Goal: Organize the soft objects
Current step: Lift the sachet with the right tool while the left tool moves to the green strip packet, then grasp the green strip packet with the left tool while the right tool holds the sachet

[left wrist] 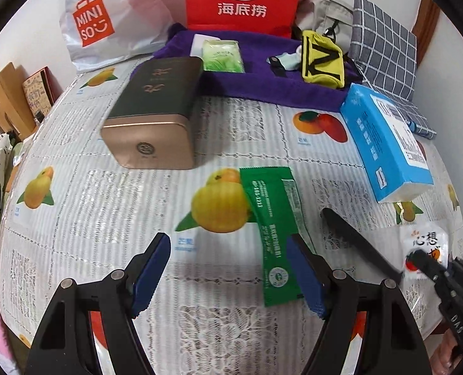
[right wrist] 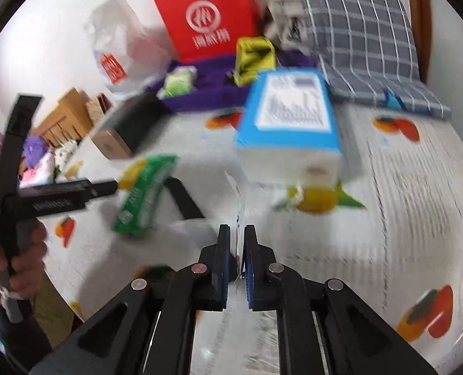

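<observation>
Over the near edge of the bench [left wrist: 137, 193], with its fruit-printed cloth, the left tool [left wrist: 228, 268] tilts steeply down, its blue-padded fingers [left wrist: 151, 268] spread wide and gripping nothing. A green sachet [left wrist: 273, 234] lies flat on the cloth with its near end just inside the right-hand finger; its long axis runs from that near end away toward the far side of the bench, leaning slightly left, and its far end overlaps a printed yellow fruit. The pads do not press on it.

From the right wrist view, a hand [right wrist: 18, 259] grips the left tool's handle at the left edge, knuckles wrapped around the black grip.

The right tool [right wrist: 237, 262] also points down at an angle, and its jaws are clenched on a thin, clear-and-white packet [right wrist: 239, 218] that stands on edge between the pads, its upper edge rising away from the camera. In the left wrist view the same packet [left wrist: 425, 247] shows printed characters and a red-orange mark, held at the tip of the right tool [left wrist: 414, 257] near the bench's right side. The right wrist picture is blurred.

Beyond the sachet sit a gold and dark tin box [left wrist: 156, 112] to the left and a blue tissue box [left wrist: 384, 143] to the right. Further back lies a purple towel [left wrist: 256, 75] carrying a green tissue pack [left wrist: 222, 56] and a yellow pouch [left wrist: 322, 59], with a red paper bag [left wrist: 242, 0] and a white shopping bag [left wrist: 106, 22] against the wall.
</observation>
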`<state>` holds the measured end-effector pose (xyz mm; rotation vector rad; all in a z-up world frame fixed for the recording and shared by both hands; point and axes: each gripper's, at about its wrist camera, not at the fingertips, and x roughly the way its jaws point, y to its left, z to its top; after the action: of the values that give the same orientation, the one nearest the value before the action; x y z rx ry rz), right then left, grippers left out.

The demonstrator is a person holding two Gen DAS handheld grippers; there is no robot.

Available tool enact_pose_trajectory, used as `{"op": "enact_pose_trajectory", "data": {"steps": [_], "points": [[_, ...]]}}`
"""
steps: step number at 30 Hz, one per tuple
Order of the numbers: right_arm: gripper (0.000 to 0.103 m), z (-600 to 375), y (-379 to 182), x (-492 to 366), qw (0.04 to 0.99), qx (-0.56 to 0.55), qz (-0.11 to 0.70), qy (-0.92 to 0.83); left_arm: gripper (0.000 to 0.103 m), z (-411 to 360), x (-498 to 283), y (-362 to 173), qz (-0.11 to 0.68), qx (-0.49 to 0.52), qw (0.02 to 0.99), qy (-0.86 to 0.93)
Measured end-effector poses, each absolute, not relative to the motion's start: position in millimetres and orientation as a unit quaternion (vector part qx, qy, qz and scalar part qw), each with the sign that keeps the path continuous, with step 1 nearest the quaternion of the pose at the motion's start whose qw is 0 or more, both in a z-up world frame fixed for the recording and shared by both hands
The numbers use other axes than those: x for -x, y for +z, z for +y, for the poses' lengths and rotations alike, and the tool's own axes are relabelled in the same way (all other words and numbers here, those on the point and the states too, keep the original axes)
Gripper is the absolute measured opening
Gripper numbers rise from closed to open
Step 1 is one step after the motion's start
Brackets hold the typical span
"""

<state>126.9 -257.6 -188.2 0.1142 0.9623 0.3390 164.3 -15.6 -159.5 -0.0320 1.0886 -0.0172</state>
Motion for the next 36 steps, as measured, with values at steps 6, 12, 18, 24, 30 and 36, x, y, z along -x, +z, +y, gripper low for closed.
{"op": "enact_pose_trajectory", "data": {"steps": [6,12,18,24,30,36], "points": [[0.037,-264.6,-189.1,-119.6,0.873,-0.076,0.445,0.184,0.075,-24.3,-165.7,-165.8,0.523,0.006,0.852,-0.011],[0.004,-259.6,-196.2,-129.1,0.877,-0.078,0.447,0.158,0.075,-21.9,-165.7,-170.7,0.525,0.010,0.851,-0.012],[0.004,-256.8,-184.3,-124.4,0.892,-0.061,0.423,0.145,0.075,-23.5,-166.9,-170.5,0.523,0.034,0.851,-0.034],[0.004,-262.4,-178.0,-123.2,0.897,-0.055,0.419,0.132,0.076,-48.7,-177.1,-184.7,0.542,0.004,0.840,-0.031],[0.004,-270.6,-182.6,-125.9,0.895,-0.061,0.427,0.114,0.077,-60.0,-181.1,-191.6,0.522,-0.013,0.853,-0.010],[0.004,-271.4,-174.3,-124.6,0.900,-0.056,0.419,0.106,0.030,-45.3,-182.1,-181.2,0.515,0.002,0.857,-0.004]]}}
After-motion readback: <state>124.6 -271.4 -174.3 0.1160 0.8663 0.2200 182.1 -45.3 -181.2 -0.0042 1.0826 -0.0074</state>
